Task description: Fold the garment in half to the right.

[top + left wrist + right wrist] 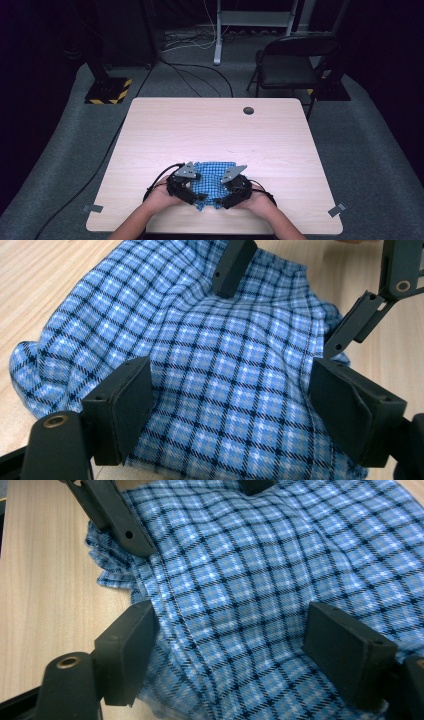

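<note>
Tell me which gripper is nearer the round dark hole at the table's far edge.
Right. The right gripper sits over the blue checked cloth almost straight below the hole; the left gripper is farther to the side.

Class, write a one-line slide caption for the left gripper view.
Left gripper, jaws spread wide, poised over a rumpled blue checked cloth on a wooden table.

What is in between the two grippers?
The blue checked cloth lies between the left gripper and the right gripper, seen in the high view.
</note>
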The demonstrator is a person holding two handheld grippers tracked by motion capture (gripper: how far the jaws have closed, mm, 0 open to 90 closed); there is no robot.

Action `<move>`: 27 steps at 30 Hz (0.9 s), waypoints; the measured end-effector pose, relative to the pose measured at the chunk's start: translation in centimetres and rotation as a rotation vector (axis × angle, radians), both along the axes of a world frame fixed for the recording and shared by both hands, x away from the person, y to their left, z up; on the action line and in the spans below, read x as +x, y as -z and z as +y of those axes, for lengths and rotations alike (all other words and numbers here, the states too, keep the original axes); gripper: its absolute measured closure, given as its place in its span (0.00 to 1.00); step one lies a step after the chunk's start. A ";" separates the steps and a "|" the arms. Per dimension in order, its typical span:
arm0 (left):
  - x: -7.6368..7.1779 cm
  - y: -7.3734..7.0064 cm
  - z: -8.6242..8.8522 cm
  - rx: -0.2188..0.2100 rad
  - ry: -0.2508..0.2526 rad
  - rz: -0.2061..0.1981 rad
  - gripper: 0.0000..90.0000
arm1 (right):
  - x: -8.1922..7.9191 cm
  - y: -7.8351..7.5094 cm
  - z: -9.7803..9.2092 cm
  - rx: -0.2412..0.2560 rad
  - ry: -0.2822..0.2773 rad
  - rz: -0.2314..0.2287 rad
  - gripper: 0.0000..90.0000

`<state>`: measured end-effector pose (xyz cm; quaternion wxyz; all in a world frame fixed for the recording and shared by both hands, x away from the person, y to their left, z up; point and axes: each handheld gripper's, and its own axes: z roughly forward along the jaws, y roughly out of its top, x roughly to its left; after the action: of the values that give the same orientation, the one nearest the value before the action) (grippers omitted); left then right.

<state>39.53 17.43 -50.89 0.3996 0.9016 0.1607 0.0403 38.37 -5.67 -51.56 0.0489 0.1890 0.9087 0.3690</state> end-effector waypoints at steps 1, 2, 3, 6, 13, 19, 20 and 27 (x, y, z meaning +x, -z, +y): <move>-0.1 0.0 -0.1 0.004 -0.002 -0.003 0.20 | 0.0 0.0 0.0 -0.001 -0.001 -0.002 0.24; -0.1 0.1 -0.1 0.006 -0.003 -0.004 0.21 | 0.0 0.1 0.0 -0.001 -0.002 -0.004 0.24; -0.1 0.1 -0.1 0.005 -0.004 -0.004 0.20 | -0.1 0.1 0.0 0.001 -0.001 -0.005 0.24; -0.1 0.1 -0.1 0.001 -0.006 -0.002 0.20 | -0.1 0.2 -0.1 0.006 0.002 -0.004 0.24; 0.0 -0.2 0.1 -0.019 -0.013 0.022 0.20 | -0.2 0.0 -0.2 0.015 0.003 0.000 0.22; 0.8 -1.3 1.0 -0.116 -0.041 0.037 0.19 | 0.0 -1.8 -1.4 0.093 0.030 0.013 0.21; 0.9 -1.4 1.1 -0.122 -0.048 0.032 0.19 | 0.1 -2.1 -1.6 0.094 0.034 -0.001 0.21; 1.9 -1.8 1.1 -0.145 -0.077 0.009 0.19 | 1.6 -2.9 -2.0 0.118 0.077 -0.011 0.20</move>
<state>41.40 18.49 -49.07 0.4611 0.8637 0.1995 0.0400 40.00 -7.70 -48.64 0.0565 0.2243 0.8771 0.4210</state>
